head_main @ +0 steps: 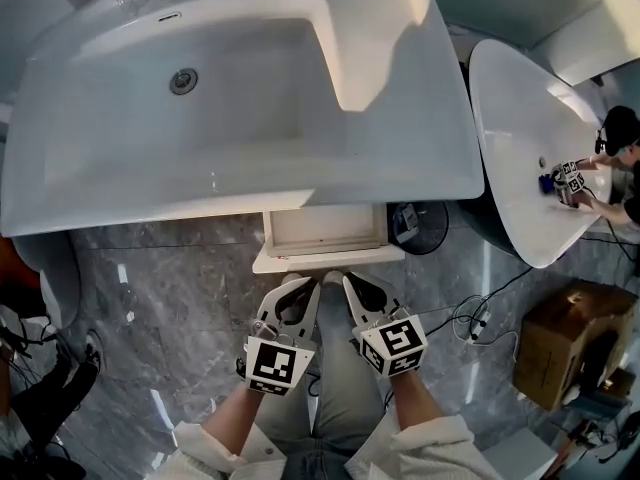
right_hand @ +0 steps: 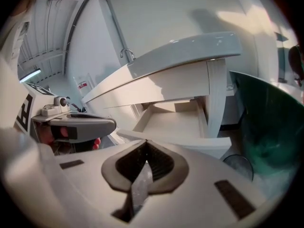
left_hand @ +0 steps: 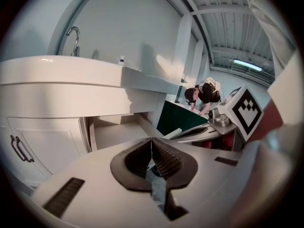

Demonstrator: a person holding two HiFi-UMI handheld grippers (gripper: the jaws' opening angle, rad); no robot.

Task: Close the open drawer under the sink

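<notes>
The drawer [head_main: 330, 259] under the sink [head_main: 250, 88] stands pulled out, its pale front panel jutting past the white counter edge over the grey marble floor [head_main: 170, 298], and the part of its inside that shows is bare. The left tool [head_main: 303, 286] and the right tool [head_main: 358, 286] lie side by side at 6 o'clock of that panel, each pointing toward 12 o'clock, with their tips right at the panel's front edge; whether they press on it cannot be told. In the left gripper view the left tool [left_hand: 152, 148] has its ribbed pads [left_hand: 166, 160] brought together at the tips with nothing between them, and the drawer [left_hand: 114, 132] opens just beyond, at 11 o'clock of the jaws. In the right gripper view the right tool [right_hand: 145, 151] is likewise closed tip to tip and empty, with the drawer [right_hand: 171, 122] at 1 o'clock, its front panel running just past the jaws. The person's knees show between the two forearms in pale sleeves. Toward 3 o'clock of the head view stands an oval white basin [head_main: 520, 148], where a second person [head_main: 620, 158] bends over it. A cardboard box [head_main: 565, 338] sits at 4 o'clock, with cables [head_main: 480, 313] trailing across the floor near it.
</notes>
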